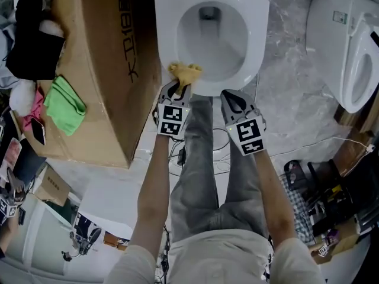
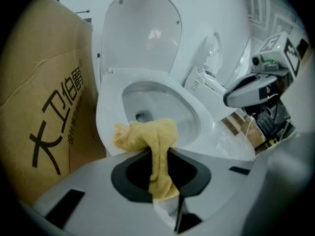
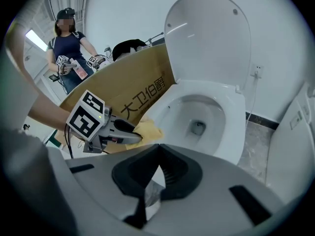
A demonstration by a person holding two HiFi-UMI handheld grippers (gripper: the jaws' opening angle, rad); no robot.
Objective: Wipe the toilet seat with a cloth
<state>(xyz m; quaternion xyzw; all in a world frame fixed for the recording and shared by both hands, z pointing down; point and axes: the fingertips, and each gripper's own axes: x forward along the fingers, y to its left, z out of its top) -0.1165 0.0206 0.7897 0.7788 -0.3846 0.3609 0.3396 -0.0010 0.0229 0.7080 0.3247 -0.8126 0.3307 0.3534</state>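
Pinching cloth (image 1: 186,73) on toilet seat (image 1: 258,35) (marble flr (image 1: 290,99)).

**Hidden, cropped, too small**

In the head view the toilet (image 1: 167,22) is cut off at 12 o'clock, its back end out of frame, and a second toilet (image 1: 343,46) is cropped at 3 o'clock. The yellow cloth (image 1: 186,73) covers the left gripper (image 1: 179,89)'s jaw tips and some seat rim (image 1: 256,34) at the bowl's 7 o'clock. In the left gripper view the cloth's lower end is lost between the closed jaws. In the right gripper view, what the far person (image 3: 69,45) at 10 o'clock holds is too small to name.
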